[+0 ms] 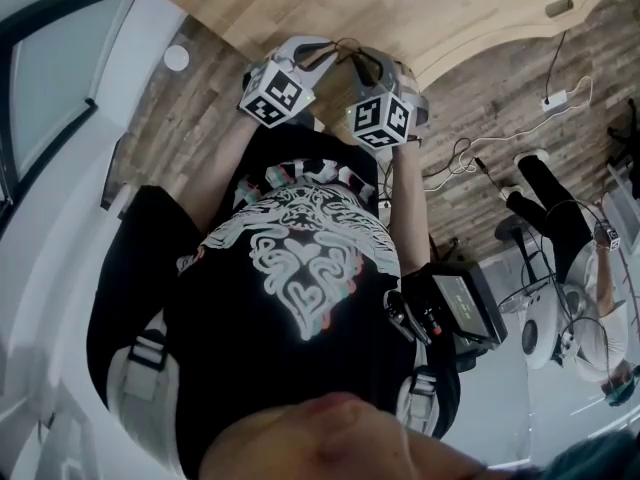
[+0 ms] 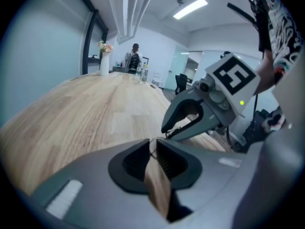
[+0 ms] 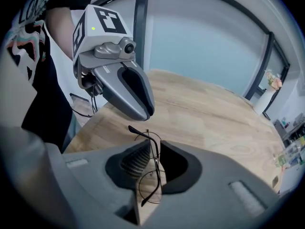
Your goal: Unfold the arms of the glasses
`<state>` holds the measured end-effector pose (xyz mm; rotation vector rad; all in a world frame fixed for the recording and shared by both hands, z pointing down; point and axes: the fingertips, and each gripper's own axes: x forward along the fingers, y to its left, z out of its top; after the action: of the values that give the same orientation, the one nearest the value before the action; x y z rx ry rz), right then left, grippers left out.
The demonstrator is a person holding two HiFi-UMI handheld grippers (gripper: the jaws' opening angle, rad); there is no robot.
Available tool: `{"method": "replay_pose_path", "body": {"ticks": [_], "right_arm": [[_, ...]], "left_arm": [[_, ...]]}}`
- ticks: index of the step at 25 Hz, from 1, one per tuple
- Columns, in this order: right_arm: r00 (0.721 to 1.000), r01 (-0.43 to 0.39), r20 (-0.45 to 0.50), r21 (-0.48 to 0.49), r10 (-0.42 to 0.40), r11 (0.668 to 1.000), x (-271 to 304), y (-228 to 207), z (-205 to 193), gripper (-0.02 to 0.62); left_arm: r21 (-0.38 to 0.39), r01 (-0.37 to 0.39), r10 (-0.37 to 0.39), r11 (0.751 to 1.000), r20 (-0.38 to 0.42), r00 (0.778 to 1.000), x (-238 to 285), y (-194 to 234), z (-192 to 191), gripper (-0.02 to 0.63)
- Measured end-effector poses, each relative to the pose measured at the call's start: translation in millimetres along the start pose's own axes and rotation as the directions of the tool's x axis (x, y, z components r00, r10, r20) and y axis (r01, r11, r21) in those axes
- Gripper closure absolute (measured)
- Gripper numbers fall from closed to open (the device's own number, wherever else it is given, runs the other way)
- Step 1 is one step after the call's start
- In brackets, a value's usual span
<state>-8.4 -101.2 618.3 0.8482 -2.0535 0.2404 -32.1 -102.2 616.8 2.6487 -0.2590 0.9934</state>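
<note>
Thin black wire glasses (image 3: 156,162) with round lenses stand edge-on between the jaws of my right gripper (image 3: 153,149), which is shut on the frame. One arm sticks out up and left to a free tip just below my left gripper (image 3: 143,112). The left gripper (image 2: 153,147) has its jaws nearly together; a thin bit of wire shows at their tips, and I cannot tell whether it is gripped. The right gripper (image 2: 167,131) faces it closely. In the head view both grippers (image 1: 318,53) (image 1: 368,60) meet above the wooden table's (image 1: 400,8) near edge.
The wooden table (image 2: 71,123) runs far back, where a white vase with flowers (image 2: 104,63), bottles (image 2: 141,74) and a person (image 2: 134,58) are. Another person (image 1: 560,208) sits to the right, with cables (image 1: 470,153) on the plank floor. Glass walls stand behind the table.
</note>
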Motion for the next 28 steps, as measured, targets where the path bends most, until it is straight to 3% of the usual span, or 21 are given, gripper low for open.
{"method": "replay_pose_path", "body": {"ticks": [5, 8, 14, 21, 28], "right_arm": [[1.000, -0.009, -0.010, 0.000, 0.009, 1.000, 3, 0, 2, 0.540], [1.000, -0.007, -0.029, -0.018, 0.007, 1.000, 7, 0, -1, 0.590], [1.000, 0.004, -0.002, -0.035, -0.004, 0.999, 4, 0, 0, 0.592], [0.979, -0.040, 0.201, 0.080, 0.023, 0.996, -18, -1, 15, 0.592], [0.910, -0.073, 0.416, 0.148, 0.005, 0.986, -51, -2, 40, 0.592]], "left_arm": [[-0.005, 0.003, -0.003, 1.000, -0.011, 1.000, -3, 2, 0, 0.595], [-0.005, 0.003, -0.003, 1.000, -0.010, 1.000, -2, 4, -1, 0.595], [0.095, 0.016, -0.011, 0.995, -0.048, 0.999, 4, -1, -3, 0.595], [0.141, 0.035, -0.027, 0.989, -0.060, 0.998, 9, -1, -8, 0.595], [0.291, 0.095, -0.066, 0.952, -0.107, 0.992, 14, -13, -7, 0.595]]}}
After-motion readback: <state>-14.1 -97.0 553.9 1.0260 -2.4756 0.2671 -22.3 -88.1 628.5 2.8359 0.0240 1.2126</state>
